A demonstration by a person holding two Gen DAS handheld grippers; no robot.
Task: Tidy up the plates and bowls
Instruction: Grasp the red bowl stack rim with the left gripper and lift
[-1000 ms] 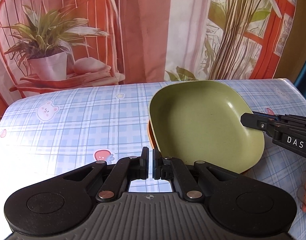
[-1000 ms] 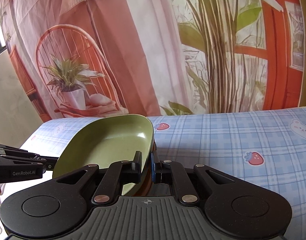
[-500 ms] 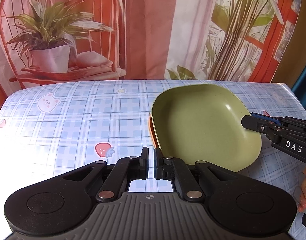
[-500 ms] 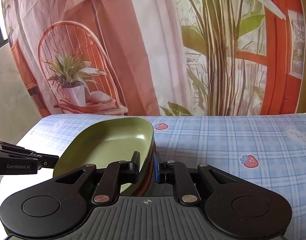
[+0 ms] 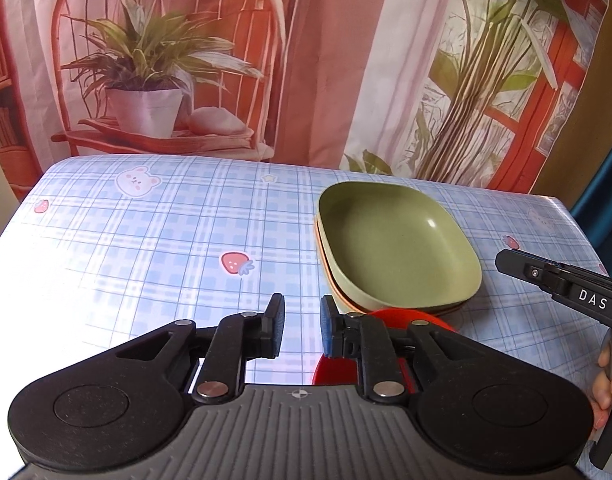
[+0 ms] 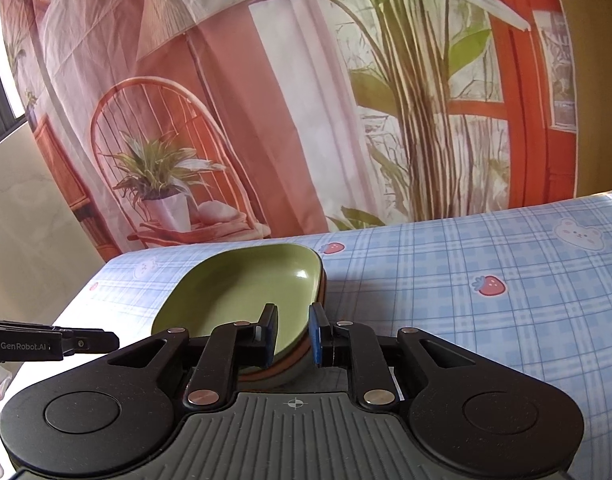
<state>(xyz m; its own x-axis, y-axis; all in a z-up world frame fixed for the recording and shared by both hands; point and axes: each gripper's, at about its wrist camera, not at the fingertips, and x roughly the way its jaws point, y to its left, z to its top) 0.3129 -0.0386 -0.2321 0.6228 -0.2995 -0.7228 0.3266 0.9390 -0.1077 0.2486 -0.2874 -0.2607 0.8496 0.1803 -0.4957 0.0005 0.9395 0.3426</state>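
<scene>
I see the desk spread with a blue plaid cloth printed with bears and strawberries, and behind it a printed backdrop of a potted plant, a chair and a red window frame. On the desk's right half, from my left camera, sits the green plate, squarish with rounded corners, nested on top of other dishes; an orange rim shows just under its left edge, and how many lie beneath I cannot tell. Just in front of that stack, partly hidden behind my left tool's finger linkage, is a red dish, touching or nearly touching the stack; I cannot tell which. My left hand-held gripper is released, its two pads parted with bare cloth showing between them, near the stack's front left corner and apart from it. My right hand-held gripper is also released: its pads stand apart on either side of the green plate's near corner, the left pad over the plate's inside, the right pad outside the stack's wall, neither clearly pressing on it. In the left camera the right tool's tip comes in from the right edge, close beside the plate's right rim.
</scene>
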